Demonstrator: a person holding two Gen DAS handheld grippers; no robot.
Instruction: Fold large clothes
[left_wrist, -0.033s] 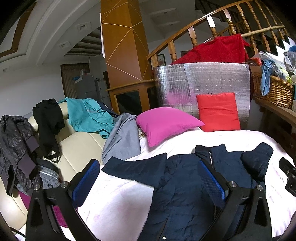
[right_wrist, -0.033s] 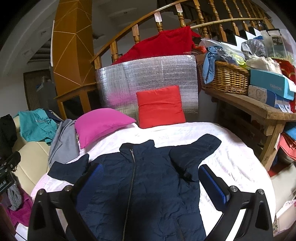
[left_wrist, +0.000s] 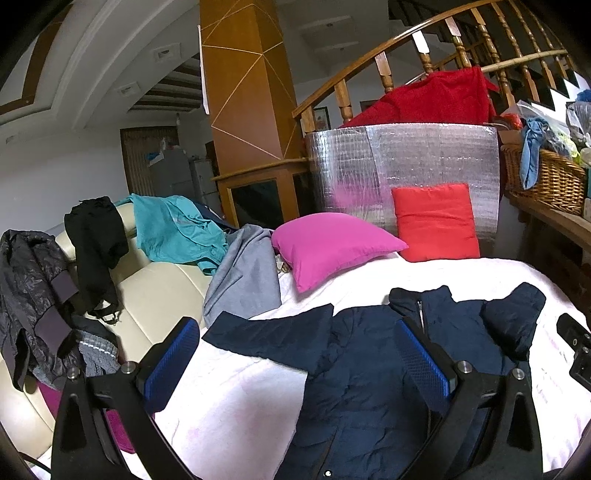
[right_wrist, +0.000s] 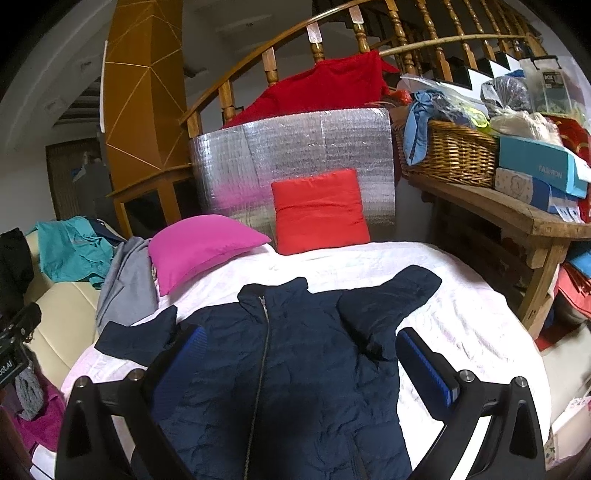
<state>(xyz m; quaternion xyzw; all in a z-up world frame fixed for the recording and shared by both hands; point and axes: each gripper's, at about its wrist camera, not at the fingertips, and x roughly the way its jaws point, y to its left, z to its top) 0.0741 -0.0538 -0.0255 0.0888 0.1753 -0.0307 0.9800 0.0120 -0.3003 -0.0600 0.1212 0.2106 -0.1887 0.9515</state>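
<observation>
Jacket (left_wrist: 354, 373), navy, lies flat on the bed (left_wrist: 236, 413); left gripper (left_wrist: 295, 365) fingers spread, unfolded sleeve toward 11 o'clock. Right view: right gripper (right_wrist: 299, 365) fingers spread above it, collar at 12, folded sleeve at 1.

A bed (right_wrist: 461, 295) covered with a white sheet carried the things. A dark blue quilted jacket (right_wrist: 295, 369) lay flat on it, zipper up, collar toward the pillows. Its one sleeve (left_wrist: 269, 332) stretched out sideways toward the bed's edge; the other sleeve (right_wrist: 388, 299) lay bent back over the chest. At the far end a pink pillow (right_wrist: 199, 243) lay on the sheet, and a red cushion (right_wrist: 319, 210) stood just beside it, leaning on a silver foil panel (right_wrist: 295, 147). A grey garment (left_wrist: 247, 273) lay over the bed's edge next to the pink pillow.
</observation>
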